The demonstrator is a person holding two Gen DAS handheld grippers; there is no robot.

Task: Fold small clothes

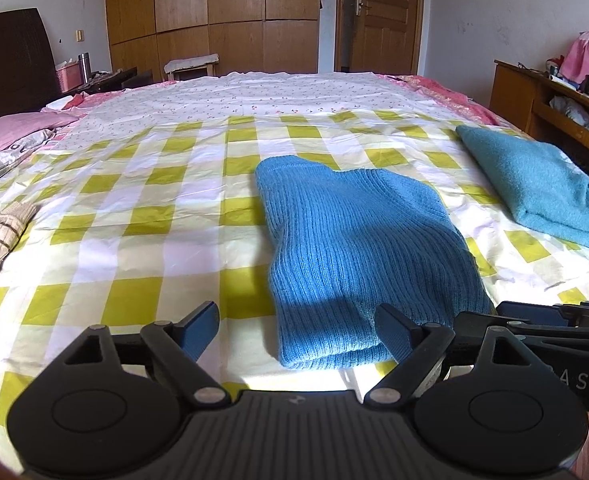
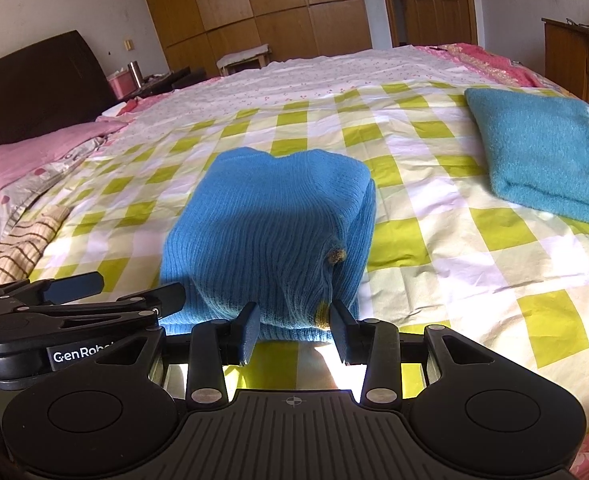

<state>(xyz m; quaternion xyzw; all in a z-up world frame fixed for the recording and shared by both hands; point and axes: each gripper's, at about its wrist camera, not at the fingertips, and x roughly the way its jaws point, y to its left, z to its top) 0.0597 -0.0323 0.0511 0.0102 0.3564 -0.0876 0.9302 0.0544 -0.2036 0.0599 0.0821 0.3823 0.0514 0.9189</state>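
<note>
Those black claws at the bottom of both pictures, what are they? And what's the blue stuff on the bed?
The claws are two grabbers. A person holds one in each hand, and each has a small camera looking out along its two fingers. So one picture is the view from the left grabber, and the other is from the right grabber.

Both look across a bed with a yellow checked sheet. A blue knitted sweater lies on it, partly folded. A folded teal cloth lies to its right.

The left grabber is wide open and holds nothing. The sweater's near edge sits between the right grabber's fingers. I can't tell whether they are squeezing it.
</note>
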